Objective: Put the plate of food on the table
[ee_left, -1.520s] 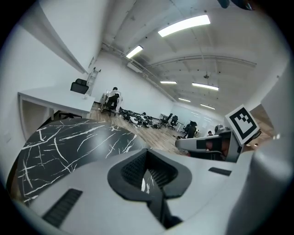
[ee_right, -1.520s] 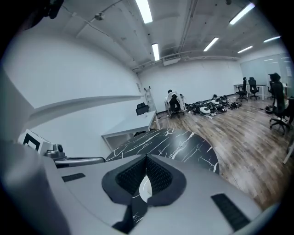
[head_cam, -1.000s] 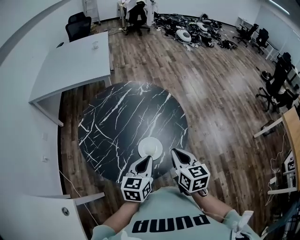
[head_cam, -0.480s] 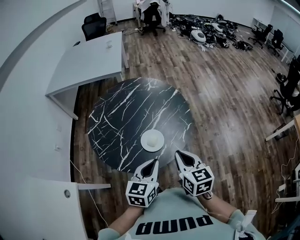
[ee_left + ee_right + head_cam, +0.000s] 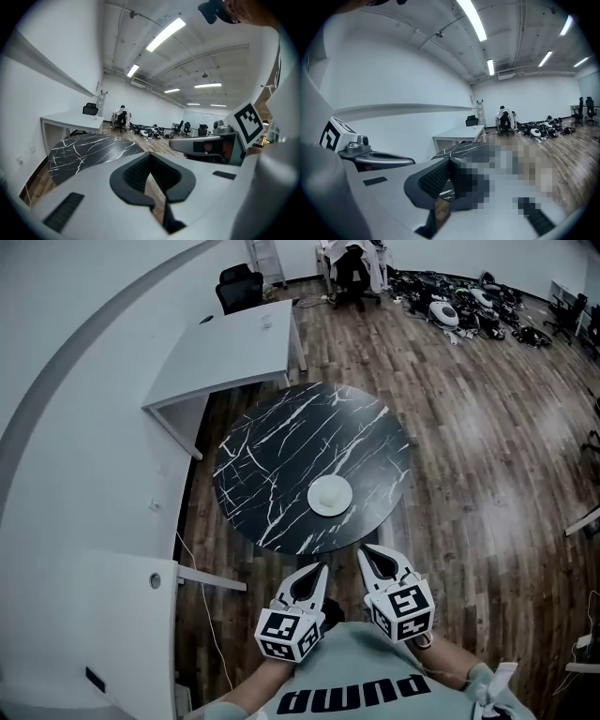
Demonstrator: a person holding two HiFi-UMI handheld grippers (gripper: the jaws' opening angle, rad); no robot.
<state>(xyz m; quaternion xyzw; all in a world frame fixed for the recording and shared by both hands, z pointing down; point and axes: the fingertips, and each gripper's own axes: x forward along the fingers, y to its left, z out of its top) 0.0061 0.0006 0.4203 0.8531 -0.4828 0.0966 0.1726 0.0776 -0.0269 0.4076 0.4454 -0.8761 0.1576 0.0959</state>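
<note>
Left gripper (image 5: 317,570) and right gripper (image 5: 371,554): I hold both with jaws closed together, gripping nothing, short of the round black marble table (image 5: 281,456). The white round plate (image 5: 330,495) rests on the table's near half, well apart from both.

The plate (image 5: 330,495) sits on the round table (image 5: 281,446), toward the edge nearest you and a little right of its middle. Your left gripper (image 5: 320,568) and right gripper (image 5: 365,550) hang side by side just short of that edge, close to your body. Behind the table, to your left, stands a desk (image 5: 220,357), with a chair (image 5: 239,289) beyond it.
</note>
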